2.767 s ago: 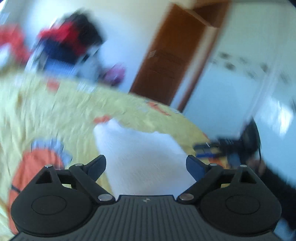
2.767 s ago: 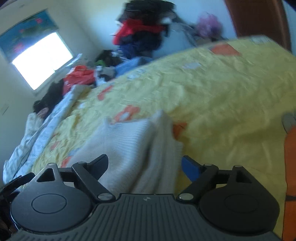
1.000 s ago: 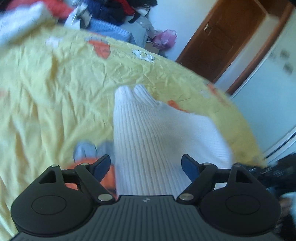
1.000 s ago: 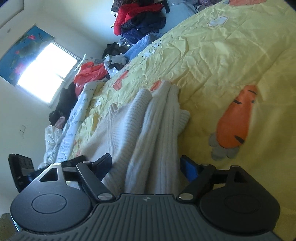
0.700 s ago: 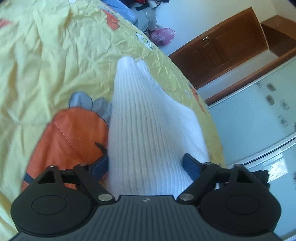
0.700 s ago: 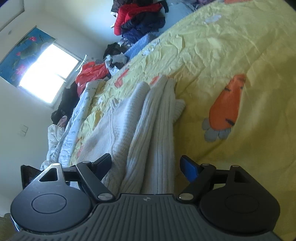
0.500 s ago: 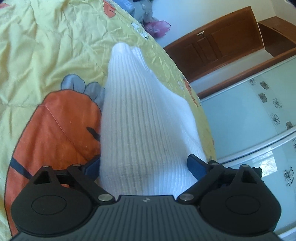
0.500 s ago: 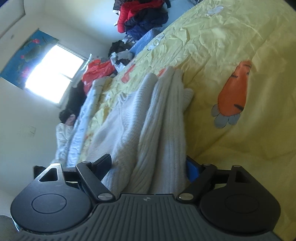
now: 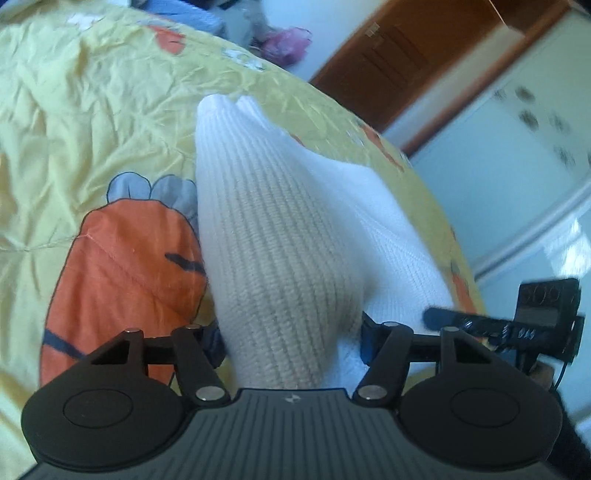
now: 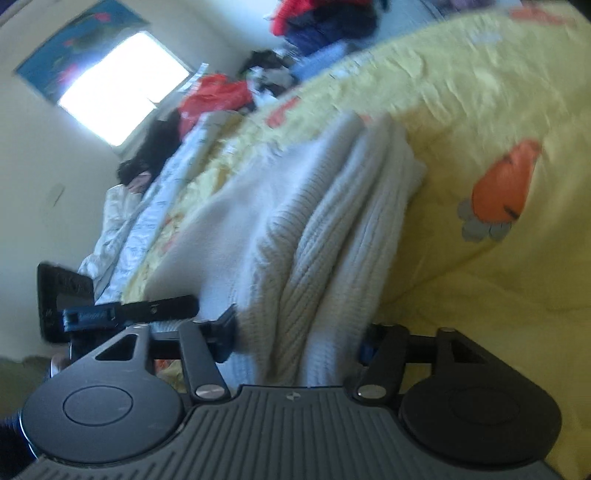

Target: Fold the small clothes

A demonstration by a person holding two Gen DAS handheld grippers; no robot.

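A white ribbed knit sweater [image 9: 266, 221] lies on a yellow bed sheet [image 9: 74, 129] printed with orange carrots [image 9: 122, 266]. My left gripper [image 9: 291, 339] has one end of it bunched between its jaws, which are closing, pads pressing the knit. In the right wrist view the folded layers of the sweater [image 10: 314, 206] run away from my right gripper [image 10: 295, 343], whose jaws are also closing and squeeze the thick folds. A black finger of the other gripper [image 9: 443, 314] shows at the right edge, and the left one's finger [image 10: 159, 306] at the left.
A heap of red and dark clothes [image 10: 325, 18] lies beyond the bed's far end under a bright window [image 10: 122, 85]. A white quilt [image 10: 147, 221] runs along the left side. A brown wooden door [image 9: 399, 55] and pale wardrobe panels [image 9: 517, 166] stand to the right.
Both grippers have pushed in over the sweater's near edge and narrowed their jaws, so the knit now bulges up between the fingers. The right gripper has rolled and shifted sideways.
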